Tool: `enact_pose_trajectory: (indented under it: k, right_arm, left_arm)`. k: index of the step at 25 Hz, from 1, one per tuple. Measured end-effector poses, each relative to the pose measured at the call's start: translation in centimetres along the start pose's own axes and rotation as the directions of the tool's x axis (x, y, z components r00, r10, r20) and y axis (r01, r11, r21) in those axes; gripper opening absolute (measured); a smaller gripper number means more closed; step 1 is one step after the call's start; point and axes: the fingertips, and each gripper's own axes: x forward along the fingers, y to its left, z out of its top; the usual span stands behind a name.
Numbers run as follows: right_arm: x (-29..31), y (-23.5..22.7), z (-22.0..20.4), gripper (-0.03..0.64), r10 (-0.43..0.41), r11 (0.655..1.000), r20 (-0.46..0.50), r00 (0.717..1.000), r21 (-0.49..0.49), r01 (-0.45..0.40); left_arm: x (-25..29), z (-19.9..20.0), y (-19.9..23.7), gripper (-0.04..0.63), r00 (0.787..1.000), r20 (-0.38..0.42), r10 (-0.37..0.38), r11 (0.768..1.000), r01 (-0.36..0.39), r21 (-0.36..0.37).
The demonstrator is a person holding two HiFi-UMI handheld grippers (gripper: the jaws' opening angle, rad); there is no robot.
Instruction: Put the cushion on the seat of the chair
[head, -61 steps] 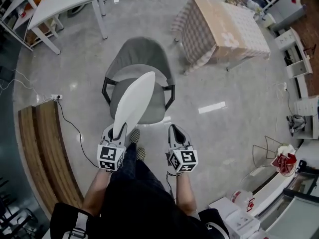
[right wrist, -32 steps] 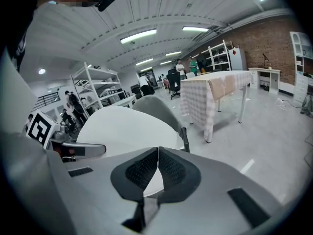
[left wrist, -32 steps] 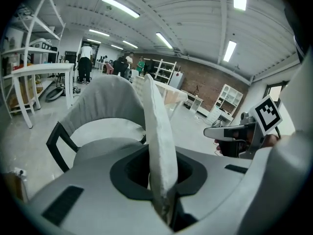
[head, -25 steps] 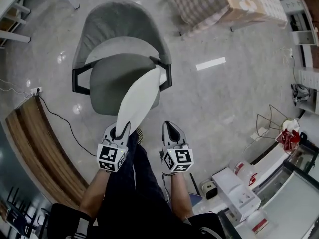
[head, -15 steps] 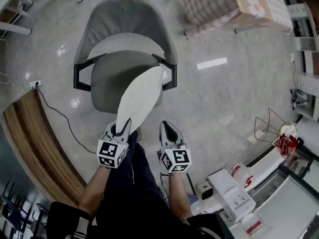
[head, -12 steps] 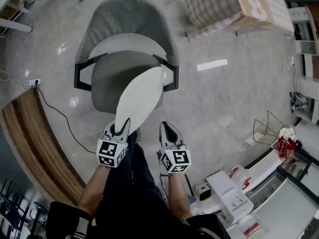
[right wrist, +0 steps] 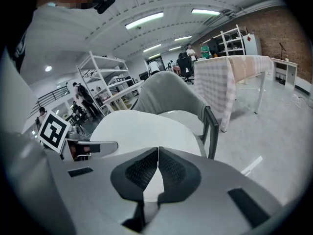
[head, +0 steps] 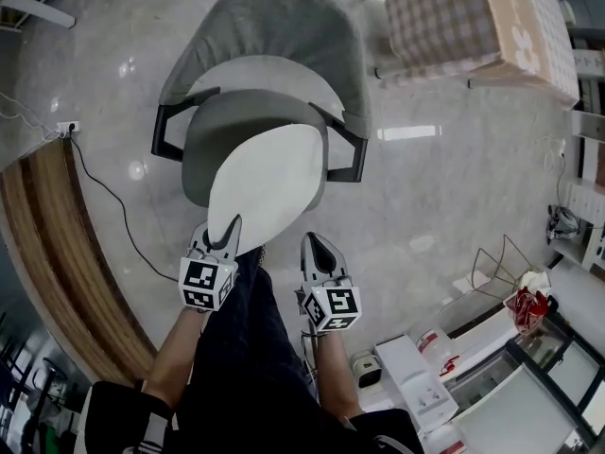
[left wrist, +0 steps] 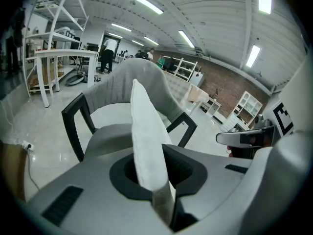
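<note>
A flat white oval cushion [head: 267, 185] hangs over the front of the grey seat of the chair [head: 248, 112]. My left gripper [head: 225, 235] is shut on the cushion's near edge. In the left gripper view the cushion [left wrist: 145, 136] stands on edge between the jaws, with the chair [left wrist: 110, 94] behind it. My right gripper [head: 317, 249] is shut with nothing in it, just right of the cushion and in front of the chair. In the right gripper view the cushion [right wrist: 142, 129] lies broad ahead and to the left, and the left gripper [right wrist: 95, 147] shows at its side.
A table with a checked cloth [head: 473, 17] stands beyond the chair at the right. A wooden bench [head: 57, 253] and a power cable [head: 104, 206] lie at the left. Boxes and shelving [head: 416, 386] crowd the lower right. The person's legs are under the grippers.
The cushion has swung from nearly edge-on to flat and broad over the seat. Both grippers have sunk and come nearer to the chair.
</note>
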Motion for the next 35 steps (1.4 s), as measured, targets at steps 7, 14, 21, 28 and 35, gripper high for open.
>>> enact_pose_trajectory:
  k: [7, 14, 21, 28, 35]
  right_arm:
    - [3.4, 1.3, -0.3, 0.029, 0.052, 0.998, -0.021, 0.998, -0.029, -0.052]
    - [6.1, 1.9, -1.0, 0.029, 0.08, 0.996, -0.039, 0.996, -0.042, -0.082]
    - [8.6, 2.6, -1.7, 0.029, 0.096, 0.994, -0.07, 0.993, -0.042, -0.099]
    - [11.6, 3.0, -2.7, 0.029, 0.104, 0.993, -0.11, 0.989, -0.038, -0.108]
    - [13.9, 2.8, -3.6, 0.029, 0.097, 0.995, -0.136, 0.986, -0.026, -0.101]
  left_arm:
    - [1.0, -1.7, 3.4, 0.064, 0.999, 0.002, 0.044, 0.999, -0.044, -0.029]
    - [2.4, -3.2, 6.4, 0.077, 0.998, -0.003, 0.068, 0.997, -0.068, -0.045]
    - [3.8, -4.3, 9.2, 0.092, 0.996, -0.015, 0.087, 0.994, -0.088, -0.064]
    - [6.2, -5.5, 12.5, 0.106, 0.993, -0.047, 0.108, 0.99, -0.112, -0.082]
    - [8.7, -6.9, 15.1, 0.121, 0.99, -0.077, 0.117, 0.987, -0.125, -0.104]
